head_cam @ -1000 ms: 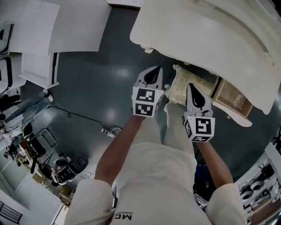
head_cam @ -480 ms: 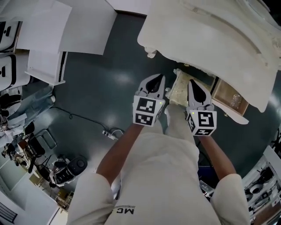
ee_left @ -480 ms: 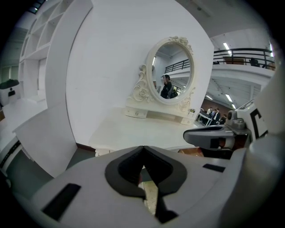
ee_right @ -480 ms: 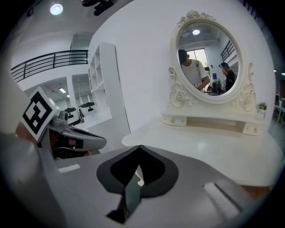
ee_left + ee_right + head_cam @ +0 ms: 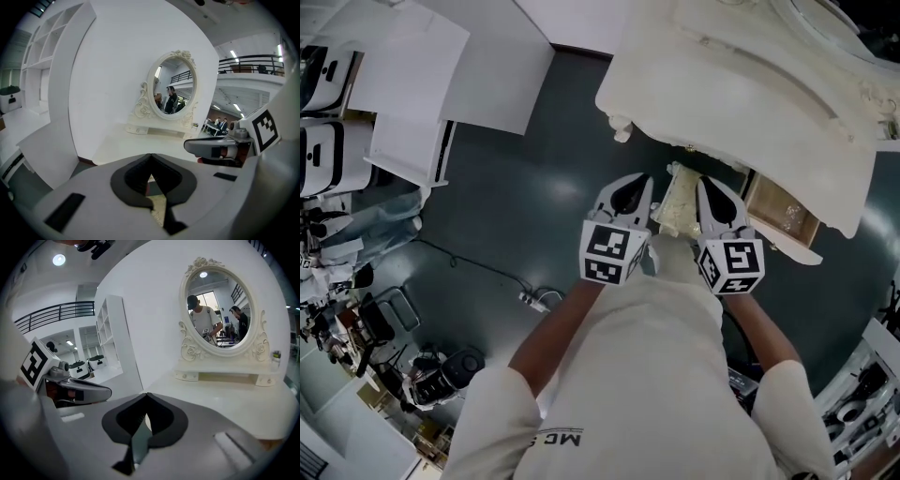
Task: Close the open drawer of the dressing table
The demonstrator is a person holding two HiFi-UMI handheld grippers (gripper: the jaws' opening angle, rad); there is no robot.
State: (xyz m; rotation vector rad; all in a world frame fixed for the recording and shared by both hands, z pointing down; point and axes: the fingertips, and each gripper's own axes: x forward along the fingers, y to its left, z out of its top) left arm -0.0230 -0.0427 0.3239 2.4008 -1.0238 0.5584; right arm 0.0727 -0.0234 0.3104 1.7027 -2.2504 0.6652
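We see a cream-white dressing table (image 5: 741, 84), its tan-lined drawer (image 5: 783, 211) and a dark grey floor (image 5: 516, 216). The left gripper (image 5: 636, 183) and right gripper (image 5: 708, 185) carry black-and-white square patterns.

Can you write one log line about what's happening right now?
left gripper: shut, empty | right gripper: shut, empty | position: side by side before dressing table | drawer: open

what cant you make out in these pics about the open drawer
- Contents of the drawer: head view, too small to tell, and the tabletop overhangs its back part.
- Its front and handle: head view, partly covered by the left gripper and right gripper.
- Both gripper views: drawer almost wholly hidden behind each gripper's own body; only tabletop and mirror show.
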